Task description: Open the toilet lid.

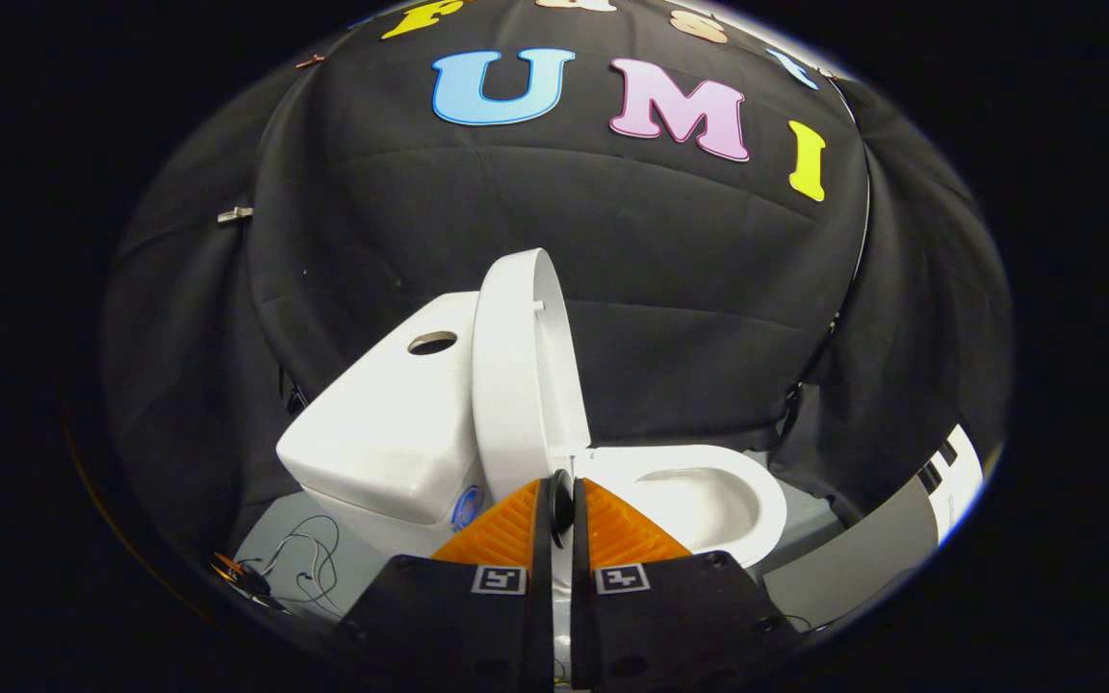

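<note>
One toilet lid, raised upright beside the tank.
Nearly closed, the claw is seen at the lid's lower edge; gentle release against the tank is advised.

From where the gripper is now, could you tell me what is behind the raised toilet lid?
Behind the upright lid stands the white tank, with a round hole on top. The lid hides the tank's near side. The gripper sits closed at the lid's base.

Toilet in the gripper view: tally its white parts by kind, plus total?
Toilet lid, raised upright against the tank: 1
Tank: 1
Bowl: 1
Total: 3
Gripper fingers nearly closed, just short of the lid's base.
</note>
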`<move>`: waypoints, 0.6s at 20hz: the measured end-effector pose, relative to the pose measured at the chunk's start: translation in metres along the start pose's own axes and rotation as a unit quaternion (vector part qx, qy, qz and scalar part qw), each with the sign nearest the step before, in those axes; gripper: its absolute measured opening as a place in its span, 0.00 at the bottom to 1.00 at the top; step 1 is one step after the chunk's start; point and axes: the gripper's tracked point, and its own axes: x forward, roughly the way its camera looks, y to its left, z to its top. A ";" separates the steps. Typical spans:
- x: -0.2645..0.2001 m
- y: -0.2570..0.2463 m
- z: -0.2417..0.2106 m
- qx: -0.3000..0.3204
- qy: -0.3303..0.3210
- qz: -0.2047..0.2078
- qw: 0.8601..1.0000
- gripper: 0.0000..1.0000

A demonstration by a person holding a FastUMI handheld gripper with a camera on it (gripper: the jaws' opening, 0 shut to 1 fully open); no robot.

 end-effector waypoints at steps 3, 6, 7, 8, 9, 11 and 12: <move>0.000 0.008 0.001 -0.013 -0.004 -0.002 1.000 0.14; 0.001 0.011 -0.001 -0.020 -0.008 -0.002 1.000 0.15; 0.000 0.017 0.001 -0.023 -0.010 0.012 1.000 0.16; 0.003 0.026 -0.001 -0.030 -0.004 0.036 0.999 0.33; 0.005 0.031 -0.003 -0.036 0.002 0.048 0.998 0.50; 0.001 0.023 0.003 -0.032 -0.008 0.045 0.998 0.84; 0.001 0.023 0.001 -0.025 -0.002 0.051 0.998 1.00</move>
